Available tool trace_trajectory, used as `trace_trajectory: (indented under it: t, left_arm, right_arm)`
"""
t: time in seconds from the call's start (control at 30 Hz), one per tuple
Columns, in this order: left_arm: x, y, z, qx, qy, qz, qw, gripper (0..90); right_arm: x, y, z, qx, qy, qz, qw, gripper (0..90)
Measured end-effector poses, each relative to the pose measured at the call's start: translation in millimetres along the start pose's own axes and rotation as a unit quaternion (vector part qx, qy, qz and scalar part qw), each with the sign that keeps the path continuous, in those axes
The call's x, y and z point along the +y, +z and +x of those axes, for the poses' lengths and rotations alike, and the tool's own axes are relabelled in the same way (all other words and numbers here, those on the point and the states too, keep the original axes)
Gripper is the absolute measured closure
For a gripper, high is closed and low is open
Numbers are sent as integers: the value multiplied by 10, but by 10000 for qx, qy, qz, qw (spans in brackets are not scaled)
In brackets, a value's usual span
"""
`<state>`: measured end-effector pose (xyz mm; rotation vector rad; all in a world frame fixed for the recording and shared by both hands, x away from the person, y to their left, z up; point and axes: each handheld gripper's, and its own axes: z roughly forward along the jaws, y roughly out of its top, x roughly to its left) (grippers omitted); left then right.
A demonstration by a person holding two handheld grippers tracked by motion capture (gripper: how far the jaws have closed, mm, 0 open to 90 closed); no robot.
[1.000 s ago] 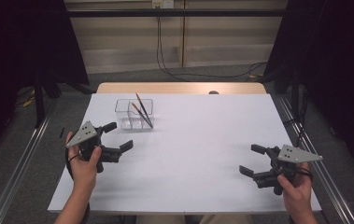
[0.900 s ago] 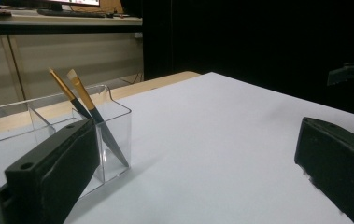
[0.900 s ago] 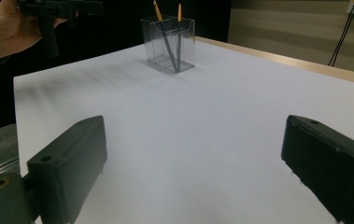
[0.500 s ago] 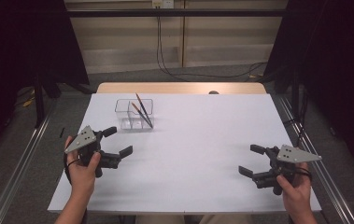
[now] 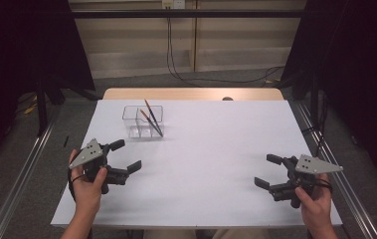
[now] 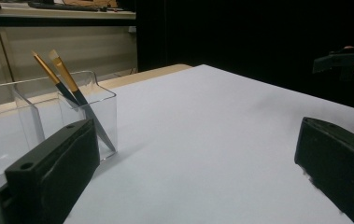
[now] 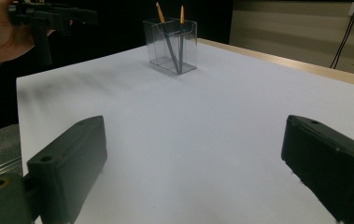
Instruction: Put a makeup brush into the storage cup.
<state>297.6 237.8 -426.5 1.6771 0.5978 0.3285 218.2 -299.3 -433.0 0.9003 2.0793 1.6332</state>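
Note:
A clear plastic holder (image 5: 142, 122) with compartments stands on the white table (image 5: 206, 144) at the back left. Two brushes (image 5: 151, 119) with orange ferrules lean inside it. My left gripper (image 5: 126, 155) hovers open and empty in front of the holder, near the left edge. My right gripper (image 5: 267, 170) is open and empty near the front right corner. In the left gripper view the holder (image 6: 48, 112) and brushes (image 6: 65, 77) sit just beyond the left jaw. In the right gripper view the holder (image 7: 172, 46) stands far ahead, with the left gripper (image 7: 48, 18) at upper left.
A wooden strip (image 5: 191, 93) runs along the table's far edge. Metal rails (image 5: 22, 169) flank both sides of the table. Cables (image 5: 176, 59) hang down the back wall. Dark curtains stand at both sides.
My left gripper has drifted back toward the front edge, away from the holder. The right gripper has stayed where it was.

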Motion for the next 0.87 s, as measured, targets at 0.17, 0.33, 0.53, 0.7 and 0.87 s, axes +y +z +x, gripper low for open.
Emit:
trace_trajectory:
  t: [0.17, 0.33, 0.53, 0.7, 0.87]
  left_arm:
    - [-14, -27, 2, 37, 45, 22, 10000, 0]
    - [-9, -65, 7, 91, 54, -59, 9999, 0]
    - [-5, -80, 6, 112, 70, -91, 9999, 0]
    - [-15, -59, 8, 79, 70, -76, 9999, 0]
    - [-8, -58, 4, 90, 76, -89, 9999, 0]
  right_arm:
    - [1, 13, 3, 14, -15, 0, 10000, 64]
    - [2, 26, 9, 40, -37, 16, 10000, 64]
    - [0, 20, 5, 45, -36, 16, 10000, 64]
    - [-5, -1, -6, 8, -14, -10, 10000, 64]
    - [-6, -4, -10, 1, -23, -3, 10000, 64]
